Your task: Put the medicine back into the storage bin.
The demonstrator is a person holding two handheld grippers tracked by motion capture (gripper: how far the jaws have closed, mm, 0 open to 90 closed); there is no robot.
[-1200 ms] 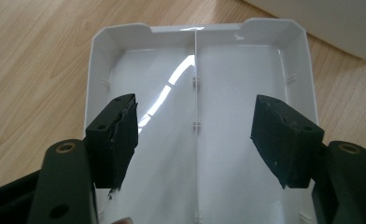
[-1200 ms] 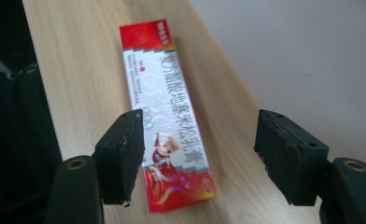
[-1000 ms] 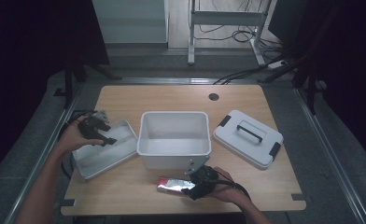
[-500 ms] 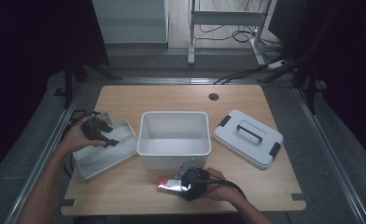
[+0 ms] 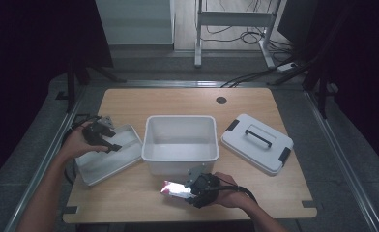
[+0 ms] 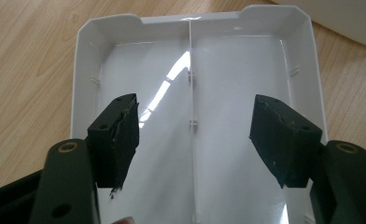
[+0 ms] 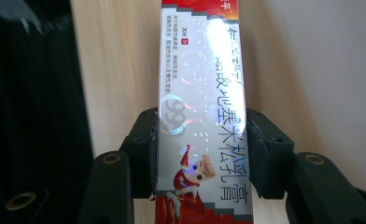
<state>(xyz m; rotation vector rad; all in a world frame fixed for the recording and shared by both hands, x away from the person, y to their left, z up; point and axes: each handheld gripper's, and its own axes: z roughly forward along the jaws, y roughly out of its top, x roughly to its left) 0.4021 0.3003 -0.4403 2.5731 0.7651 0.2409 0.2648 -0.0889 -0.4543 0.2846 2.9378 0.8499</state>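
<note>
From above, the right gripper [image 5: 193, 190] held a shiny box [image 5: 174, 189] at the worktop's [image 5: 129, 208] near edge; its jaws had just been closing. In the left gripper view, the left gripper [image 6: 193, 135] hung released over a white tray [image 6: 246, 60]. In the right gripper view, both pads pressed the box [image 7: 202, 116].

L gripper [image 5: 111, 141] is held out at the table's left by the L hand [image 5: 76, 144], forearm coming in from the bottom-left corner; jaws are kept wide apart, nothing between the pads [image 6: 120, 135]. R gripper [image 5: 190, 189] is carried near the front edge by the R hand [image 5: 228, 192], pointed toward the left, forearm entering from the bottom. Its jaws have just been closing and the pads [image 7: 146, 149] are pressed on both sides of a narrow box [image 7: 202, 121].
</note>
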